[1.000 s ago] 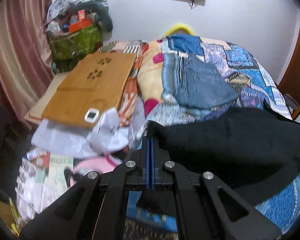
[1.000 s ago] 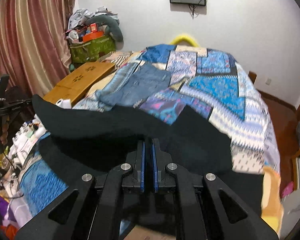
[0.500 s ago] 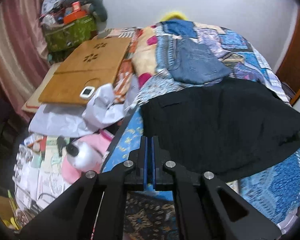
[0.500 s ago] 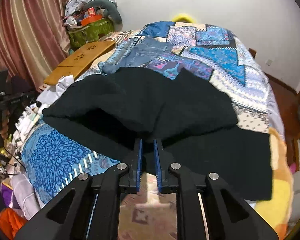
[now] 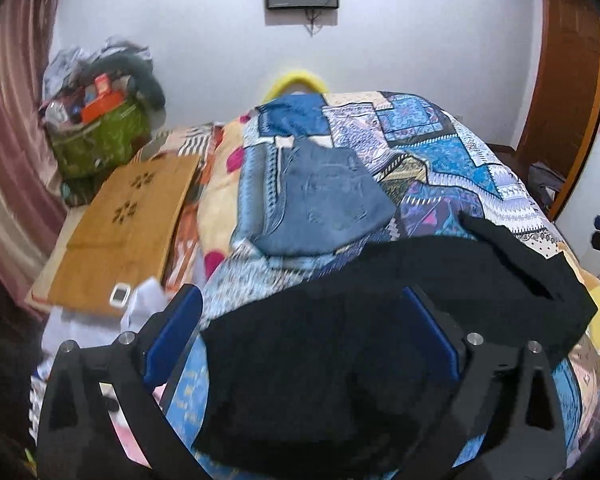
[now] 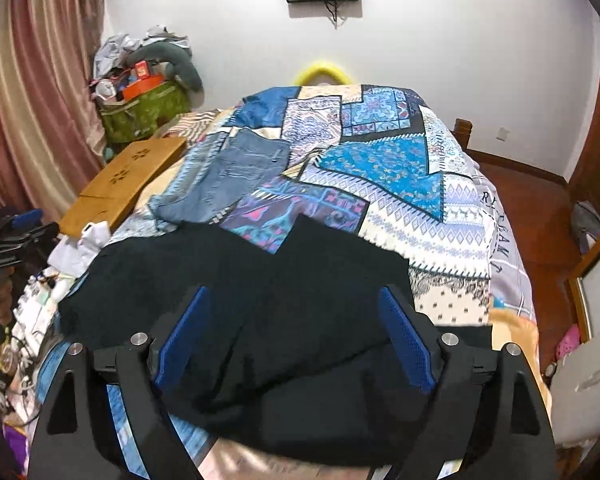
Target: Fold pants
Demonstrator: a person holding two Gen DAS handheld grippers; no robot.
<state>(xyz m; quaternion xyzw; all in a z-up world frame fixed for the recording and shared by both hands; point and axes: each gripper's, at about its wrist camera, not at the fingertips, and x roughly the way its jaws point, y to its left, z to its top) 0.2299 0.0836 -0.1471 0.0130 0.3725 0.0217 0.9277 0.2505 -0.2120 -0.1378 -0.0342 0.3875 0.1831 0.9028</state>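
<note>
Two grippers, left (image 5: 300,332) and right (image 6: 296,332), both have the jaws wide apart and grasp nothing. The black pants (image 6: 260,300) lie folded at the near edge of the bed (image 6: 440,216), under them.

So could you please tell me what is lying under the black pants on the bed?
The black pants lie on the patchwork quilt, folded over on themselves, apart from the jeans behind. Whatever the quilt's covered part holds cannot be seen.

The black pants (image 5: 380,340) hide the bedspread (image 5: 440,152) beneath; the curtain (image 5: 4,128) is motion-blurred.
</note>
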